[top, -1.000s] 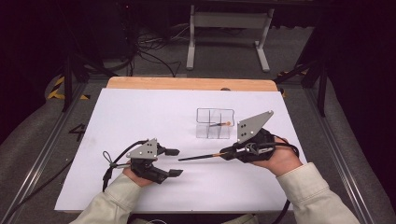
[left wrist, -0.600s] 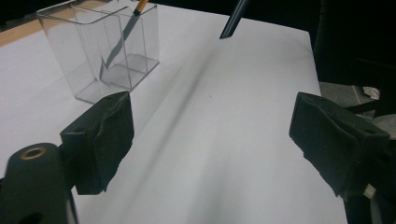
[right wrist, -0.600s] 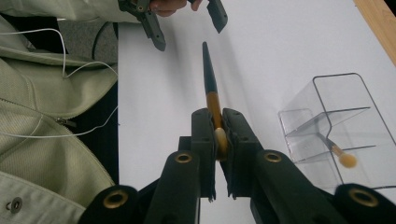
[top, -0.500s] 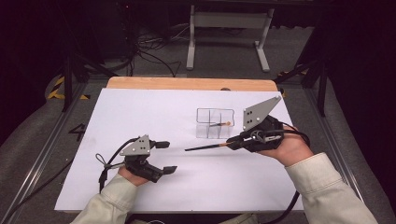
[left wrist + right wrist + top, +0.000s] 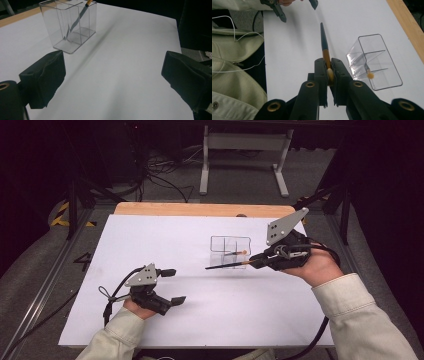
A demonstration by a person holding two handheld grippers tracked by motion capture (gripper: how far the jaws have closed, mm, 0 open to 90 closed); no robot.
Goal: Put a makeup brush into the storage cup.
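Note:
My right gripper (image 5: pixel 253 262) (image 5: pixel 329 65) is shut on the orange end of a black pen (image 5: pixel 225 265) (image 5: pixel 323 40). The pen hangs level above the white table, its dark tip pointing left. Just behind it stands a clear divided box (image 5: pixel 215 240) (image 5: pixel 387 57) (image 5: pixel 50 20), with a second orange-ended pen (image 5: pixel 236 253) (image 5: pixel 82 11) leaning inside. My left gripper (image 5: pixel 175 286) (image 5: pixel 112 75) rests at the front left of the table. Its jaws have just been opening and stand wide apart with nothing between them.
A white sheet (image 5: pixel 165 235) covers the table, and a wooden edge (image 5: pixel 200 209) shows along the far side. A metal stand (image 5: pixel 242 142) and cables lie on the floor beyond. The person's pale jacket (image 5: pixel 234 75) is at the left in the right gripper view.
The right gripper has risen with the pen and drifted right, toward the box. The left gripper stayed in place while its jaws spread wider.

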